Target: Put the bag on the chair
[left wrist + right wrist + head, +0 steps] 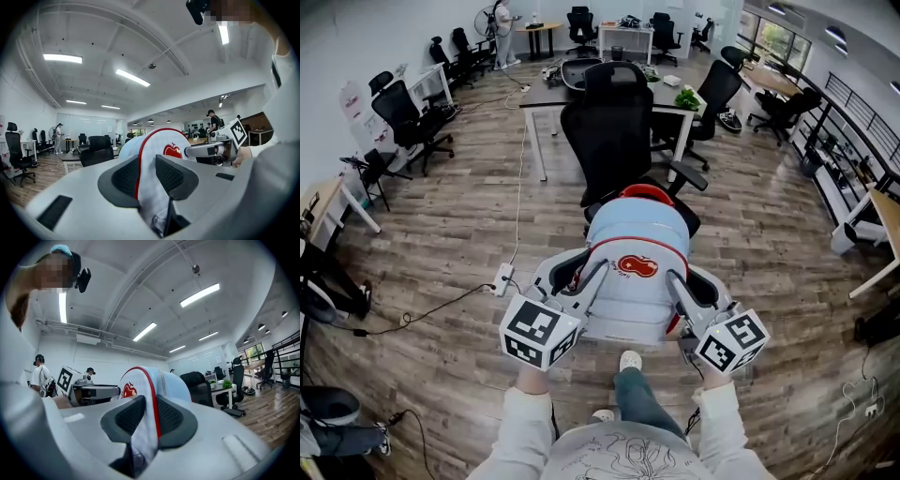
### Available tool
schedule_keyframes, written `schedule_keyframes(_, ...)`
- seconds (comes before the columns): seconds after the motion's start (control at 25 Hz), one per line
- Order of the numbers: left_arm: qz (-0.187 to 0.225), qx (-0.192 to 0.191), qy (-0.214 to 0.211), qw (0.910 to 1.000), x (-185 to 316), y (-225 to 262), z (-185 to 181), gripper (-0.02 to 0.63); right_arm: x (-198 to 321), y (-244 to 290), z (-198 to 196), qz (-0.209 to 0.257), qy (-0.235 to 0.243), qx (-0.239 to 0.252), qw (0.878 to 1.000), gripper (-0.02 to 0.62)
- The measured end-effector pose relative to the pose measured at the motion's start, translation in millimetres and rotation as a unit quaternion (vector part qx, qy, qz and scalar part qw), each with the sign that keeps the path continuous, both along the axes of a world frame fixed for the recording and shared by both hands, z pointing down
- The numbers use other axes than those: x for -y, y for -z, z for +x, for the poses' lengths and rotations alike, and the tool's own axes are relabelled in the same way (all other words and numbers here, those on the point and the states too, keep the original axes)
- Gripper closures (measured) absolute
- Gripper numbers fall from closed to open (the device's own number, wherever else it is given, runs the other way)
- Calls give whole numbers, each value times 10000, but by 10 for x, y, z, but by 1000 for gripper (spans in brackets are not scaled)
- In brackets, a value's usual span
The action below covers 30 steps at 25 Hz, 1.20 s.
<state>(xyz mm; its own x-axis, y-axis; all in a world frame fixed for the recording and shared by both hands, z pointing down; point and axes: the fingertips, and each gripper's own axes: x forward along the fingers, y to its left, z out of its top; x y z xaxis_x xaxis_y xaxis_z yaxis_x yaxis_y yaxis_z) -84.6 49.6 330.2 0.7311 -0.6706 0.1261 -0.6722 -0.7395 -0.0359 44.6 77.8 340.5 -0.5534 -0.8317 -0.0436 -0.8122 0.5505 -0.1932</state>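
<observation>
I hold a light blue and white bag (636, 246) with red trim and a red apple mark in front of me, one gripper on each side. My left gripper (598, 273) is shut on the bag's left edge (159, 145), with fabric pinched between its pads (169, 174). My right gripper (674, 280) is shut on the right edge (151, 380), its pads (129, 416) pressing the red-trimmed fabric. Just beyond the bag stands a black office chair (613, 131), its back facing me and its seat largely hidden behind the bag.
A desk (546, 96) with a green plant stands behind the chair. More black chairs (411, 120) line the left wall and the far right. A power strip (503, 277) and its cables lie on the wood floor to the left. My shoes (629, 361) show below the bag.
</observation>
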Motion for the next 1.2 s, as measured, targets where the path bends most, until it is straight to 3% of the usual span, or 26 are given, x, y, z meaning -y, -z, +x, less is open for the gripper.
schedule_keyframes(0.64, 50, 35, 343, 9994, 892, 49, 348, 491, 970, 57, 362, 104, 347, -27, 9993, 508)
schedule_keyframes(1.2, -64, 128, 227, 9996, 1273, -42, 629, 492, 1321, -46, 632, -37, 273, 4, 9996, 508)
